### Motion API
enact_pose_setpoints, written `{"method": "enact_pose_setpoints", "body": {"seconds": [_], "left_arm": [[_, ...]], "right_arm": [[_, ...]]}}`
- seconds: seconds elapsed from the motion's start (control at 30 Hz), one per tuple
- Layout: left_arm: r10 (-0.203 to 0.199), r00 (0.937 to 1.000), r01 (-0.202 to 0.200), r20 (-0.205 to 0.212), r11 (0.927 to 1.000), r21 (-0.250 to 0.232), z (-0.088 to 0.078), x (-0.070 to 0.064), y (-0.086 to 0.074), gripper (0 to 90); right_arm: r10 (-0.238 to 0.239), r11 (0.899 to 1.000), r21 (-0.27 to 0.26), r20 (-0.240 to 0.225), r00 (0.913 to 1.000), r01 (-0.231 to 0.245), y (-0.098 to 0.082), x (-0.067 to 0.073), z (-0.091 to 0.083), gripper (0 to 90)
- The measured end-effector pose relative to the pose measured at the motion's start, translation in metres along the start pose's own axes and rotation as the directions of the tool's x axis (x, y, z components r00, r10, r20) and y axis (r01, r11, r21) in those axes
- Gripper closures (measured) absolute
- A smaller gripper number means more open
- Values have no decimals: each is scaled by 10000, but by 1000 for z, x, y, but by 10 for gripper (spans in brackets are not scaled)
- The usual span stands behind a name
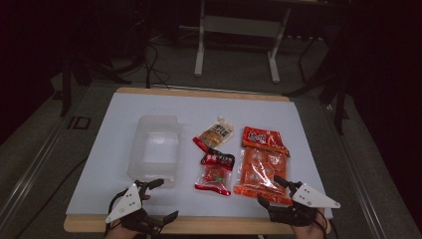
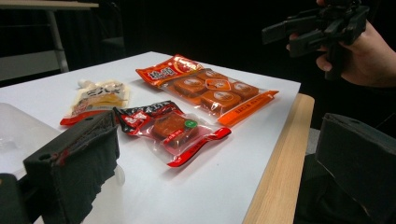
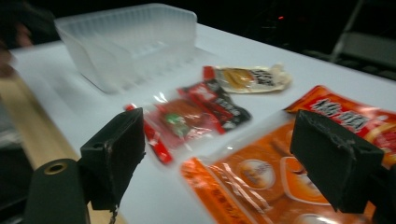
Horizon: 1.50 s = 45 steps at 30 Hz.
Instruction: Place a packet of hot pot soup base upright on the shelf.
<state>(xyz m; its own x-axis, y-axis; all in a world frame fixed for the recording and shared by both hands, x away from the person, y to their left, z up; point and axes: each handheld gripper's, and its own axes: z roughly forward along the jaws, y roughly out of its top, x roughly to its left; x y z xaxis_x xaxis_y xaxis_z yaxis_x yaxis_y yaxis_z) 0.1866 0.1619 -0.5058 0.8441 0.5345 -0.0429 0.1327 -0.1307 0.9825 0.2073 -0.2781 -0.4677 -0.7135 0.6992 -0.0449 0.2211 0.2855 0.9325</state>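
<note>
My right tool (image 1: 271, 191) hangs unclenched over the near corner of the big orange snack pack (image 1: 261, 164); my left tool (image 1: 158, 199) gapes beside the clear tub (image 1: 154, 149). Behind lie a red packet (image 1: 215, 172) and pale pouch (image 1: 215, 133); their print is unreadable.

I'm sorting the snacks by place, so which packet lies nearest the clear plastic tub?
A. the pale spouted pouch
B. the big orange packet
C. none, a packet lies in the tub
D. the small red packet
D: in the high view the small red packet lies just right of the clear plastic tub, closer than the pale spouted pouch; the big orange packet lies farthest right.
</note>
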Motion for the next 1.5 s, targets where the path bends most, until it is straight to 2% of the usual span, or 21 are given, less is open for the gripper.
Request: {"method": "enact_pose_setpoints", "body": {"seconds": [0.03, 0.07, 0.23, 0.4, 0.53, 0.63, 0.73, 0.8, 0.9, 1.0, 1.17, 1.2, 1.37, 1.43, 1.47, 1.5], "left_arm": [[0, 10000, 0, 0, 10000, 0, 0, 0, 0, 1], [16, 10000, -16, -4, 10000, 1, 0, 0, 0, 1], [66, 10000, -66, -7, 10000, 56, 1, -1, 0, 1], [103, 9999, -104, 103, 9998, 152, 3, -3, -1, 1], [87, 9999, -88, 143, 9999, 132, 4, -5, -1, 1], [102, 9998, -104, 155, 9998, 148, 5, -6, -1, 1], [113, 9998, -115, 153, 9998, 148, 5, -7, -1, 1], [112, 9998, -114, 149, 9998, 134, 5, -7, -1, 1], [121, 9998, -123, 151, 9998, 140, 6, -6, -1, 1], [87, 9998, -89, 181, 9999, 103, 7, -6, -1, 1], [159, 9997, -159, 172, 9999, -7, 7, -7, -1, 1], [231, 9996, -230, 147, 9997, -58, 7, -8, -1, 1], [337, 9994, -335, 99, 9992, -200, 7, -9, -1, 1], [368, 9993, -369, -52, 9992, -146, 7, -8, -1, 1], [263, 9996, -265, -98, 9995, -162, 7, -7, -2, 2], [263, 9996, -265, -98, 9995, -162, 7, -7, -2, 1]], "right_arm": [[0, 10000, 0, 0, 10000, 0, 0, 0, 0, 178], [-248, 9997, 31, 80, 9997, 248, 0, 1, 1, 177], [-685, 9976, 106, -113, 9976, 686, -3, 2, 5, 137], [-616, 9978, -275, -259, 9978, 609, 2, 5, 0, 110], [-420, 9990, -179, -691, 9967, 409, 4, 7, 1, 106], [-459, 9988, -185, -858, 9953, 445, 5, 9, 2, 106], [-946, 9943, -586, -1027, 9902, 889, 13, 16, 0, 106], [-1040, 9930, -660, -1018, 9894, 976, 19, 19, -3, 106], [-945, 9930, -813, -1141, 9890, 855, 26, 20, -6, 106], [-1069, 9895, -1100, -1226, 9867, 936, 39, 20, -13, 106], [-1234, 9860, -1248, -977, 9875, 1108, 49, 15, -15, 106], [-1234, 9852, -1308, -905, 9882, 1110, 53, 11, -15, 106], [-1075, 9841, -1500, -762, 9913, 952, 64, -2, -16, 102], [-1118, 9833, -1522, -699, 9913, 1002, 67, -4, -16, 98], [-1062, 9829, -1556, -431, 9934, 983, 72, -8, -17, 98], [-1062, 9829, -1556, -431, 9934, 983, 72, -8, -17, 98]]}}
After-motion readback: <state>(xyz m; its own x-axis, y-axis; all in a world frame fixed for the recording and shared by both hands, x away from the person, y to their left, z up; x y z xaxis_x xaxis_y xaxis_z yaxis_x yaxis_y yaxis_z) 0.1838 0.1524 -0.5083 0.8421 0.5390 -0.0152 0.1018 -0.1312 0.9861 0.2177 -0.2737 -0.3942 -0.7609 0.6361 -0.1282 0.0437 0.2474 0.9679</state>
